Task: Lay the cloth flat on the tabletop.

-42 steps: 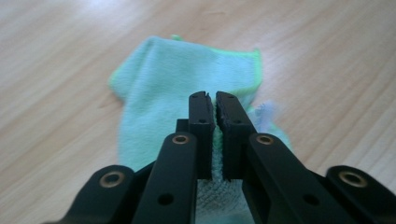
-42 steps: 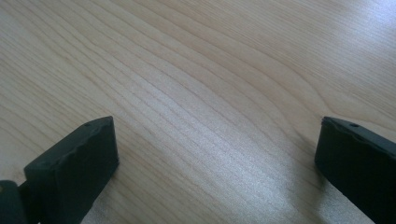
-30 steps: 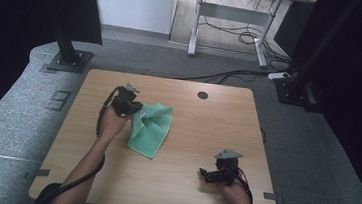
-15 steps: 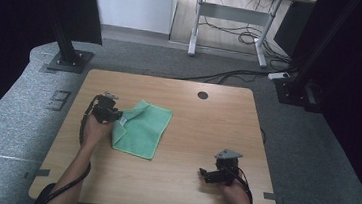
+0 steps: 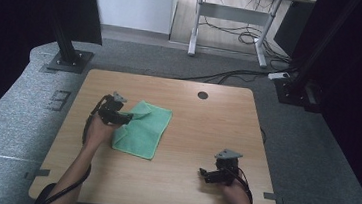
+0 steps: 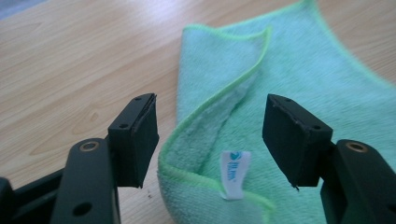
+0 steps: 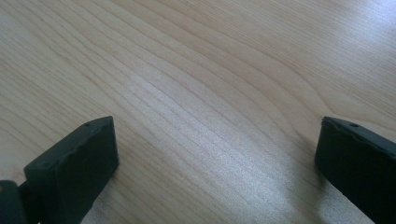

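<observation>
High view: I held the left hand-held gripper at the near-left edge of the green cloth, which lay on the surface partly folded, probably for a further fold. Its jaws stood wide apart, straddling the folded corner and white label, gripping nothing. The right hand-held gripper rested well apart, wide open, empty.

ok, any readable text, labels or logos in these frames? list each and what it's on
White tag sewn on the green microfibre cloth: teal logo and lettering, too blurred to read.
Marking on the grey floor mat left of the table: too small to read.
Nothing else legible, including on the left gripper and right gripper.
</observation>
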The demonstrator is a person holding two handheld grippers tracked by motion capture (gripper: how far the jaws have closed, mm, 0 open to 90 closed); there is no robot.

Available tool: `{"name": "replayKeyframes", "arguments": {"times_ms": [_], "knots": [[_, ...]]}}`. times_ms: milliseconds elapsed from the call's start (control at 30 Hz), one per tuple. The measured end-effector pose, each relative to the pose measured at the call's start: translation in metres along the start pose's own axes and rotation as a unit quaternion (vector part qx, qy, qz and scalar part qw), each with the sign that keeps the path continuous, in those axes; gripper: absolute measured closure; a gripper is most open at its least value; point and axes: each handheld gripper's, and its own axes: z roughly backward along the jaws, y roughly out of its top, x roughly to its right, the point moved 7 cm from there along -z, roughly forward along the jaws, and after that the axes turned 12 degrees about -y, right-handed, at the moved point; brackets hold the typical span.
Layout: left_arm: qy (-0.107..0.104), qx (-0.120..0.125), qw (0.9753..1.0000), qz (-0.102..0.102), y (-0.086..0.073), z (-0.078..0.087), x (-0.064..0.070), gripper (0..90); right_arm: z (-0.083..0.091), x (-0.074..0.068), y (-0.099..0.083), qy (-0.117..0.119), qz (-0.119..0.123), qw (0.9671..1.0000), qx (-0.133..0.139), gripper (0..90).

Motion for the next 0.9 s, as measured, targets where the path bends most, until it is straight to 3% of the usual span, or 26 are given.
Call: {"name": "replayKeyframes", "arguments": {"times_ms": [100,233,400,533,633,700,733,767,900], "knots": [[0.025,-0.021,0.9994,0.010,-0.009,-0.006,-0.012,35.1,0.000,0.000,0.000,0.000,0.000,1.0000,0.000,0.0],[0.045,-0.038,0.9972,0.047,-0.028,-0.009,-0.036,34.6,0.000,0.000,0.000,0.000,0.000,1.0000,0.000,0.0],[0.059,-0.036,0.9937,0.087,-0.047,-0.001,-0.059,35.3,0.000,0.000,0.000,0.000,0.000,1.0000,0.000,0.0],[0.074,-0.033,0.9909,0.108,-0.057,0.010,-0.073,35.3,0.000,0.000,0.000,0.000,0.000,1.0000,0.000,0.0],[0.076,-0.023,0.9903,0.114,-0.056,0.017,-0.075,35.3,0.000,0.000,0.000,0.000,0.000,1.0000,0.000,0.0],[0.073,-0.012,0.9912,0.110,-0.052,0.023,-0.073,35.3,0.000,0.000,0.000,0.000,0.000,1.0000,0.000,0.0],[0.062,-0.005,0.9931,0.099,-0.047,0.025,-0.068,34.6,0.000,0.000,0.000,0.000,0.000,1.0000,0.000,0.0],[0.062,-0.005,0.9931,0.099,-0.047,0.025,-0.068,33.7,0.000,0.000,0.000,0.000,0.000,1.0000,0.000,0.0],[0.025,-0.003,0.9965,0.080,-0.041,0.015,-0.051,30.9,0.000,0.000,0.000,0.000,0.000,1.0000,0.000,0.0]]}}
